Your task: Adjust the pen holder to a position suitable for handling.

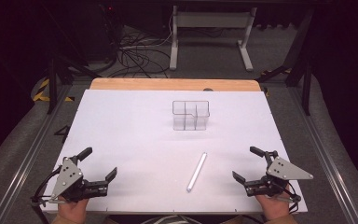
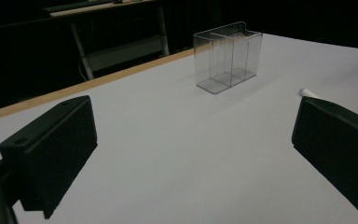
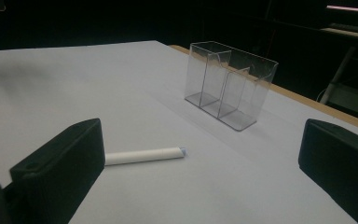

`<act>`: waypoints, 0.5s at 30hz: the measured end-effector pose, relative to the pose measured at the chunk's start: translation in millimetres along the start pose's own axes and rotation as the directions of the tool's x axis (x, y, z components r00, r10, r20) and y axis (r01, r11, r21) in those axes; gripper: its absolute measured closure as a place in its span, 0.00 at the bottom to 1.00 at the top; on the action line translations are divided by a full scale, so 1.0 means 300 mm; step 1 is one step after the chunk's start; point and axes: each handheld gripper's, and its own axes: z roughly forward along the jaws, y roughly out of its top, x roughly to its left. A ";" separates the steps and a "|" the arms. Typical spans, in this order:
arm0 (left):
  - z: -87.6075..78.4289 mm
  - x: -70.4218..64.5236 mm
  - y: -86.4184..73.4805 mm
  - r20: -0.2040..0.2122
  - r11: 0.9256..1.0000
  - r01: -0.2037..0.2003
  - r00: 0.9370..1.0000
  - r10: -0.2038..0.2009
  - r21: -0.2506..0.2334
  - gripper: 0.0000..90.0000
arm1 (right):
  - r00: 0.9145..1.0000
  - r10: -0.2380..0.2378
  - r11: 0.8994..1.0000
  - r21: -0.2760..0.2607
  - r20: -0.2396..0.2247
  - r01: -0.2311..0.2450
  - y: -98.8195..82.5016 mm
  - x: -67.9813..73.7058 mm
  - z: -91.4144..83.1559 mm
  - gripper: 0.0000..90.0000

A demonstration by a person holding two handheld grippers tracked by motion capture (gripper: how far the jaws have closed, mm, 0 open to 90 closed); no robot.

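Clear divided organizer [image 1: 190, 115] upright on tabletop [image 1: 135, 135], compartments empty. White tube [image 1: 196, 171] lies apart. Left gripper [image 1: 99, 165] and right gripper [image 1: 247, 163]: jaws released, holding nothing.

Wide open white table [image 1: 135, 126], two obstacles only.
Clear divided organizer [image 1: 190, 115] stands upright mid-table toward the far edge; bare surface all round it, so room to pass on either side & in front. White stick [image 1: 196, 171] lies flat near the front edge, right of centre, between left gripper [image 1: 98, 163] & right gripper [image 1: 246, 163] but closer to the right one, well apart from the organizer. Both grippers' jaws spread wide, nothing between them. Left half of table bare.
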 end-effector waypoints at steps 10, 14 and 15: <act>0.007 -0.002 0.004 0.006 1.000 0.016 1.000 -0.016 -0.004 0.01 | 1.000 0.014 1.000 -0.004 0.002 -0.014 0.004 0.004 -0.016 0.05; 0.003 -0.002 0.005 0.011 1.000 0.008 1.000 -0.008 0.002 0.02 | 1.000 0.016 1.000 -0.001 -0.003 -0.016 0.006 0.005 -0.016 0.06; 0.001 -0.003 0.005 0.013 1.000 0.004 1.000 -0.004 0.002 0.02 | 1.000 0.015 1.000 0.002 -0.006 -0.015 0.006 0.006 -0.014 0.06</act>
